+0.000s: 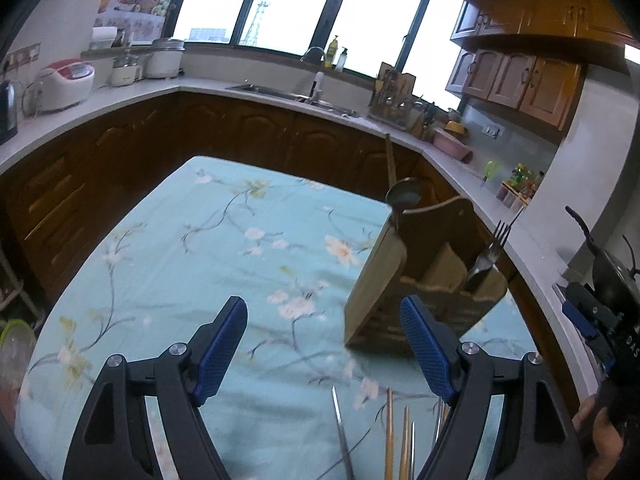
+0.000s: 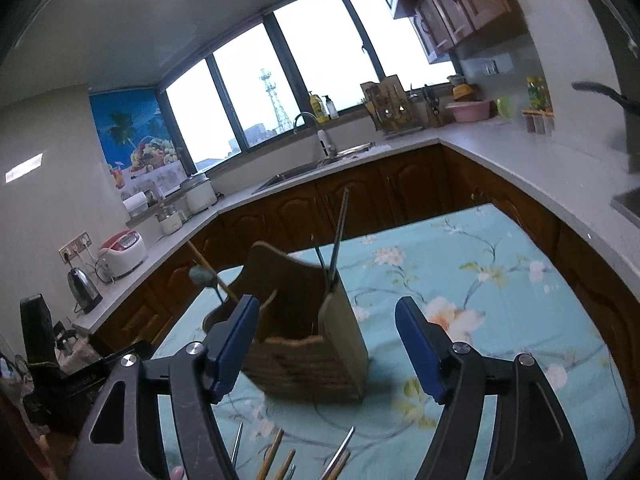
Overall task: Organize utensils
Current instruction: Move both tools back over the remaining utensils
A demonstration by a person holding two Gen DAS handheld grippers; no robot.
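A floral tablecloth (image 1: 224,248) is covering the kitchen table, carrying a wooden utensil holder (image 1: 404,280) — fork (image 1: 490,254) inside. Left gripper (image 1: 324,346) and right gripper (image 2: 326,346) are standing spread, gripping nothing — loose chopsticks (image 1: 396,436) are lying below them.

One wooden holder (image 1: 424,280), one fork (image 1: 490,252), one ladle (image 1: 404,196).

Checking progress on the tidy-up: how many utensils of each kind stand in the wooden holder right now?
Metal spoon: 1
Fork: 1
Thin metal rod, kind unclear: 1
Wooden handle, head hidden: 1
Total: 4
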